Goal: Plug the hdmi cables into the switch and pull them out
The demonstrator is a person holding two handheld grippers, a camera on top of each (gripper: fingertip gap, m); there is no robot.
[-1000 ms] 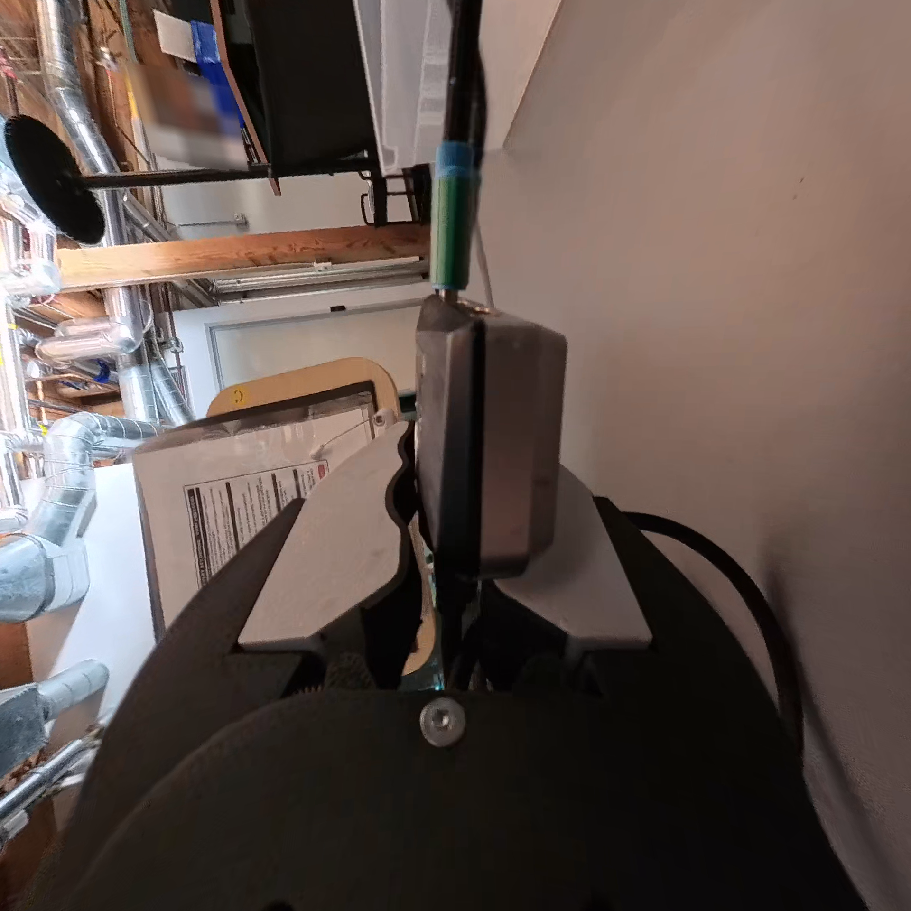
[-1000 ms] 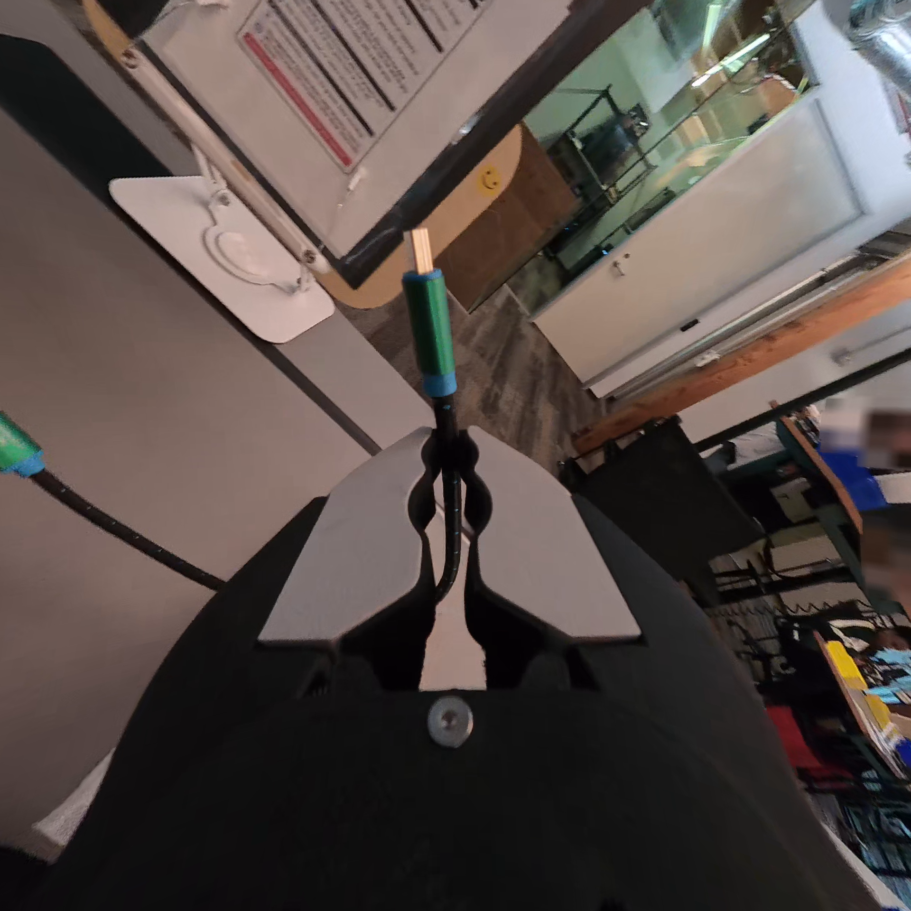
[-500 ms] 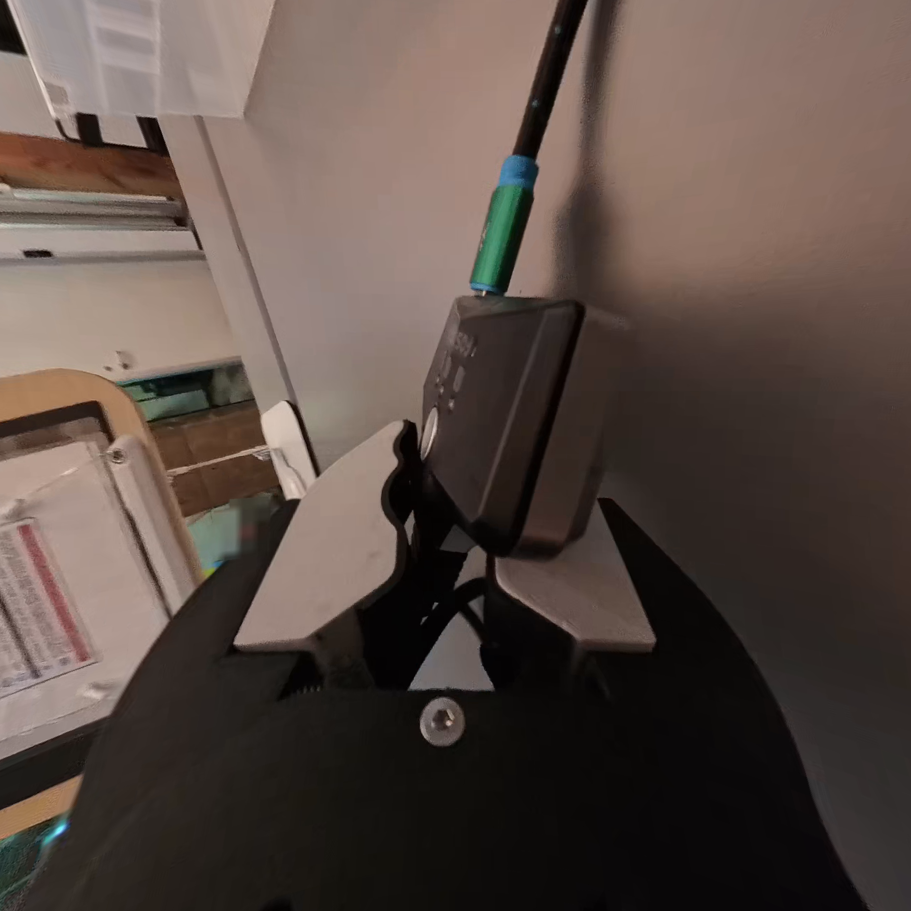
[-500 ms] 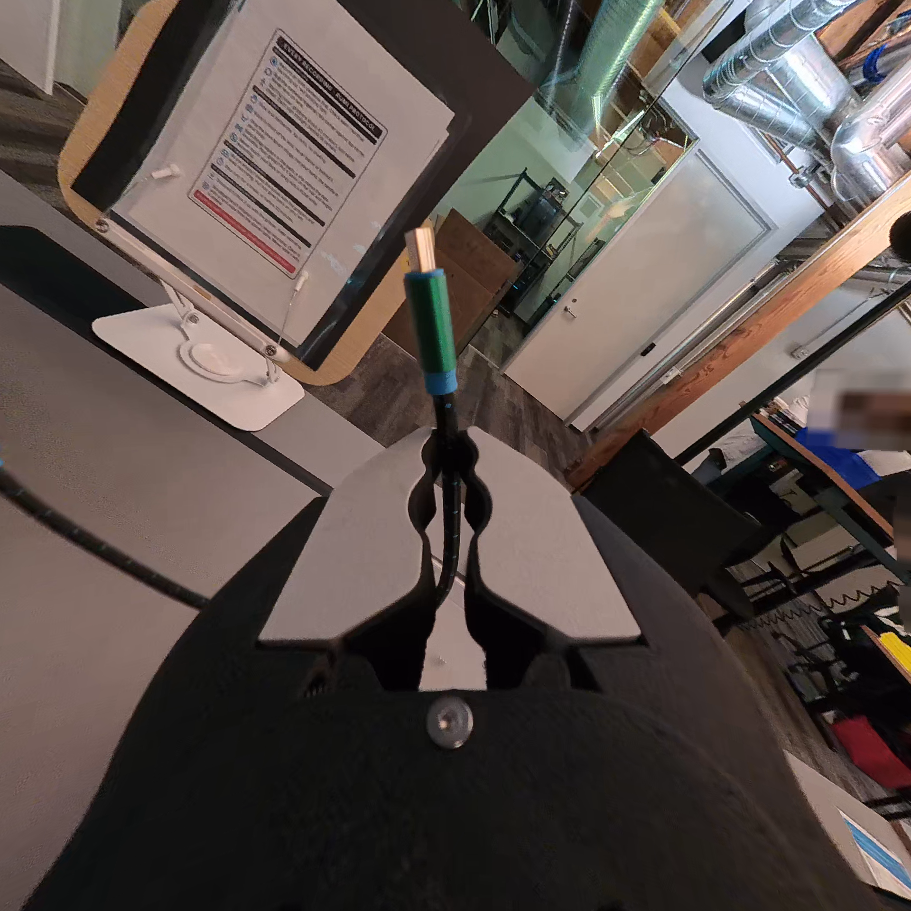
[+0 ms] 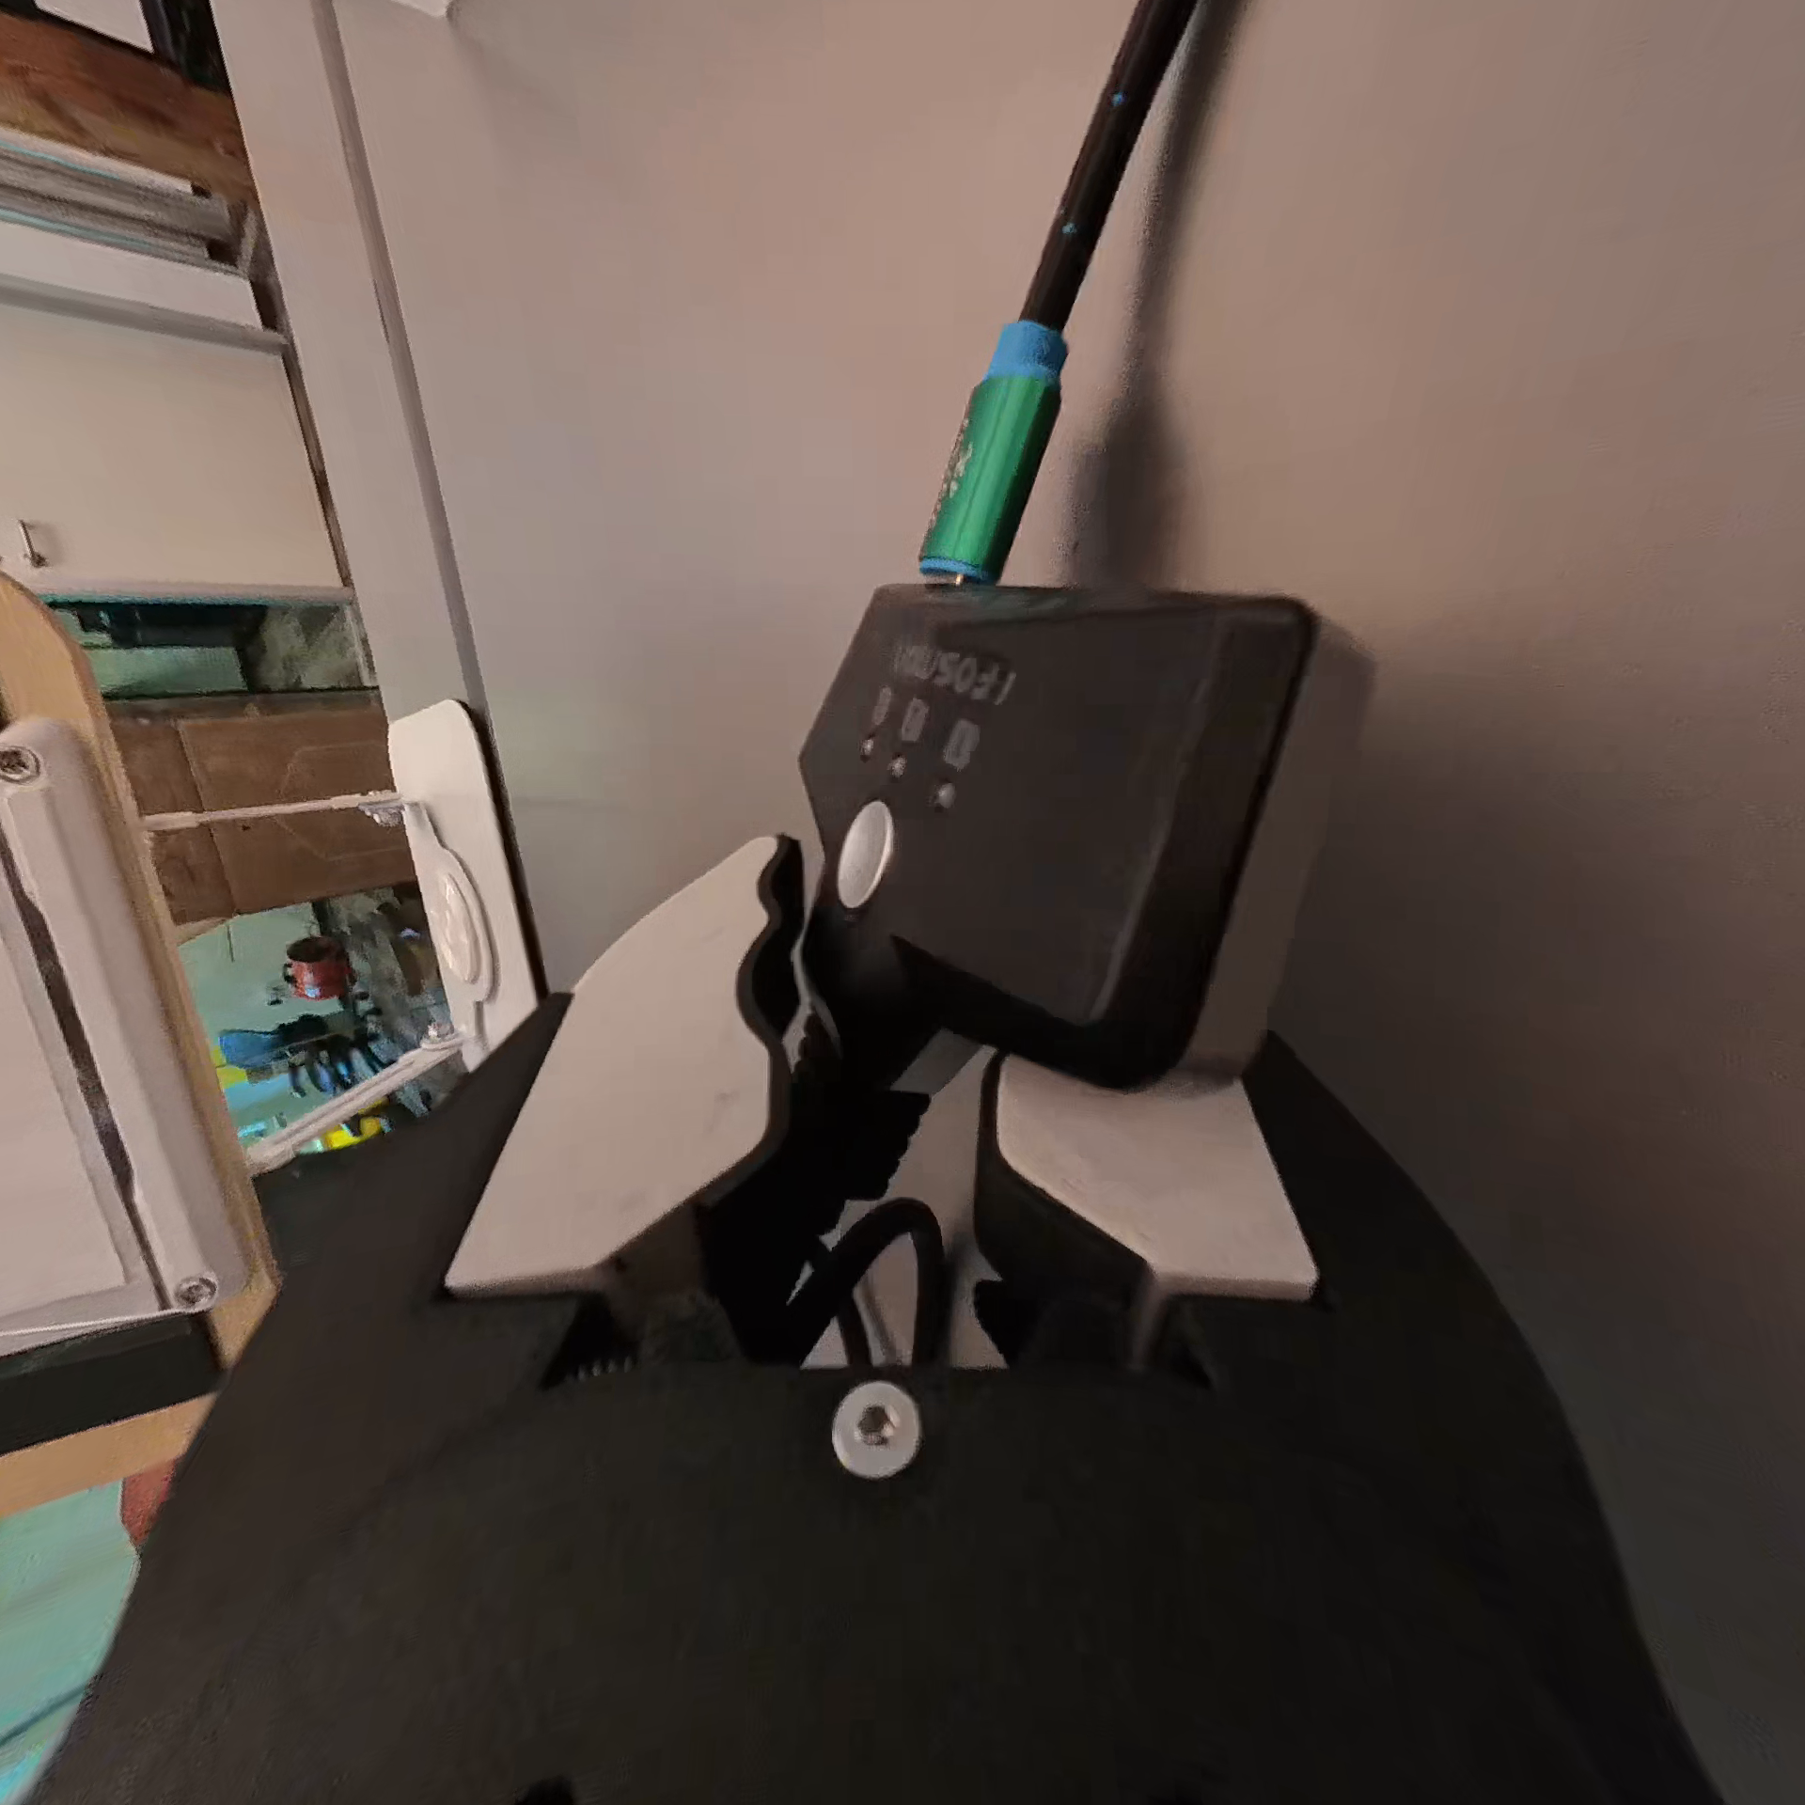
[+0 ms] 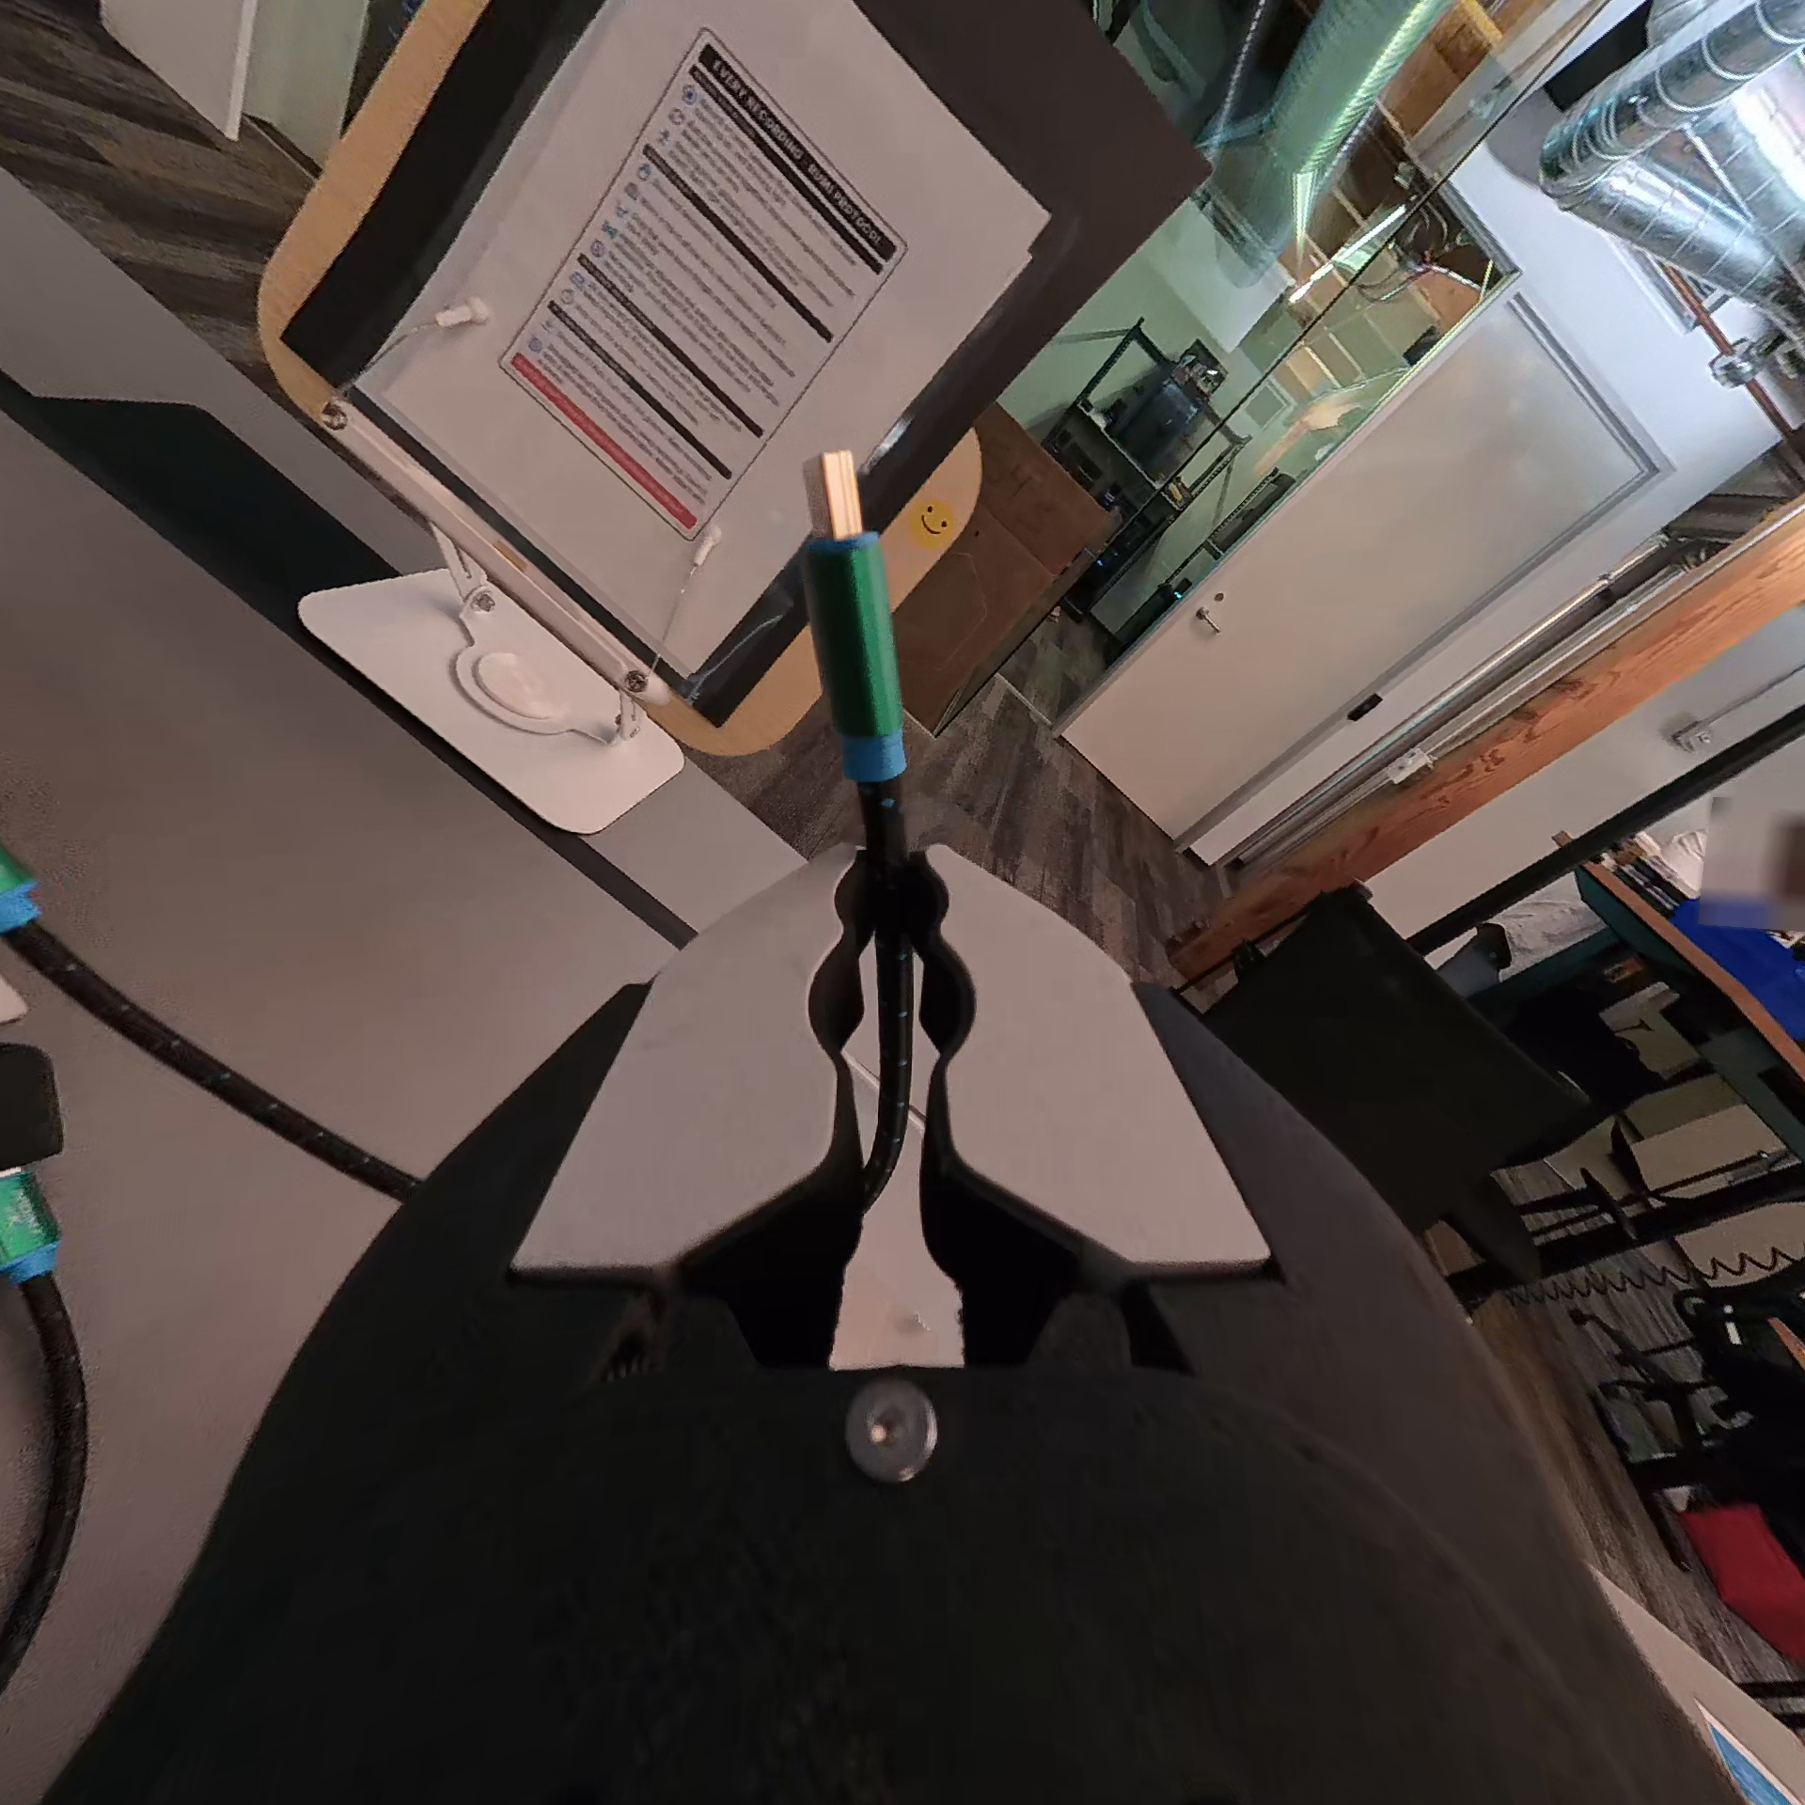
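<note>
In the left wrist view my left gripper (image 5: pixel 938 996) is shut on the lower end of the black HDMI switch (image 5: pixel 1055 830), held close to the grey table (image 5: pixel 1465 488). A green HDMI plug (image 5: pixel 986 479) with a blue collar sits in the switch's far edge, and its black cable (image 5: pixel 1104 166) runs away. In the right wrist view my right gripper (image 6: pixel 889 869) is shut on a black braided cable just behind a second green plug (image 6: pixel 850 635). Its gold tip is bare and points forward in the air. Two more green plugs (image 6: pixel 15 879) (image 6: pixel 20 1221) show at the left edge.
A sign holder with a printed sheet (image 6: pixel 703 293) stands on a white base (image 6: pixel 488 684) at the table's far edge; the base also shows in the left wrist view (image 5: pixel 449 850). A black cable (image 6: pixel 195 1055) lies across the grey table (image 6: pixel 244 830). A dark chair (image 6: pixel 1367 1026) stands beyond.
My left gripper has turned with the switch, so the switch's buttoned face now shows. My right gripper has swung while holding the plug, bringing the plugs at the left edge into view.
</note>
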